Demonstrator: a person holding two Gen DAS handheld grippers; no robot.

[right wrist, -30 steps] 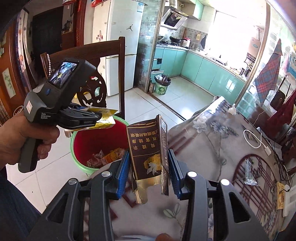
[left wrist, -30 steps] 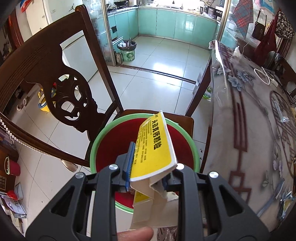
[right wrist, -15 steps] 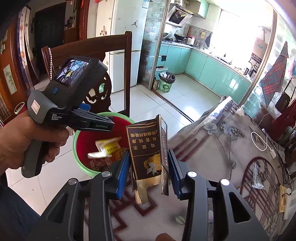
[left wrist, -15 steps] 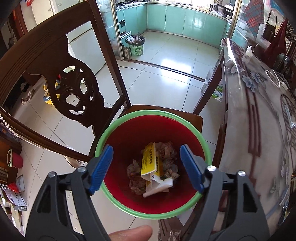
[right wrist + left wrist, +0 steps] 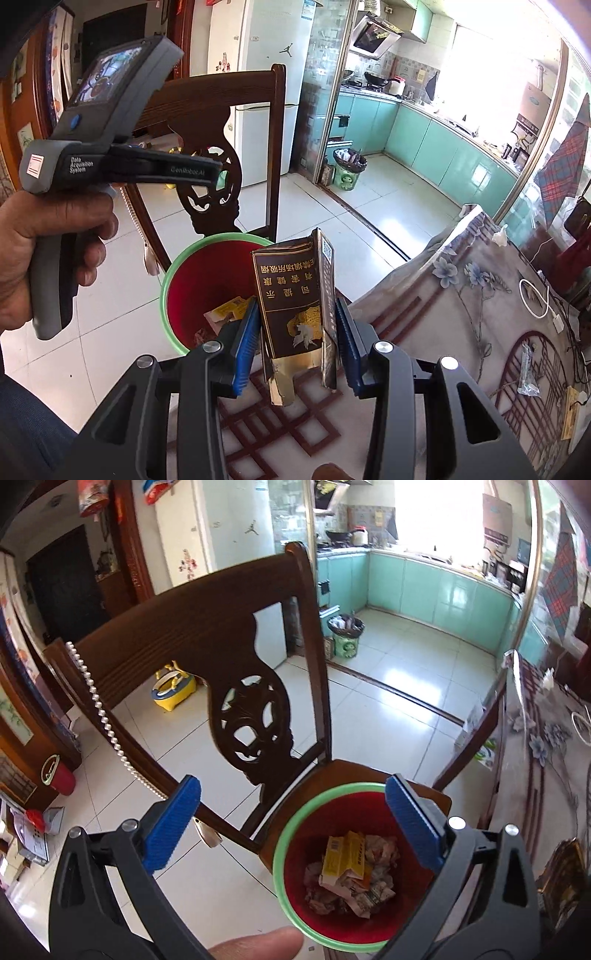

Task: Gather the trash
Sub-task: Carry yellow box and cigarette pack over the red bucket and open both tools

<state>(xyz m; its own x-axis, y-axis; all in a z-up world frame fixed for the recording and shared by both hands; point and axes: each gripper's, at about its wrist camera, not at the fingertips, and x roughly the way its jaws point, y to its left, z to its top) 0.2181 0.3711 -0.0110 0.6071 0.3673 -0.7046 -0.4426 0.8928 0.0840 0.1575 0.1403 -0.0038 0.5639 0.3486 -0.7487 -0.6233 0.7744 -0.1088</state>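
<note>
While right hand-held gripper [image 5: 295,332] is clamping brown carton [image 5: 293,295] upright, bin [image 5: 168,280] is sitting just ahead-left below; left hand-held gripper [image 5: 291,827], jaws just opening wide, is hovering empty.

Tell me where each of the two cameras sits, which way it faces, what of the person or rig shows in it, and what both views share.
Left wrist: sits on the left gripper, looks down at the red bin on the wooden chair; its empty blue pads, just opened wide, and a fingertip show.
Right wrist: sits on the right gripper, looks over the table edge toward the bin; its pads clamp a brown carton; the left hand holding the left gripper shows.
Shared: bin, yellow box inside it, chair, kitchen.
</note>
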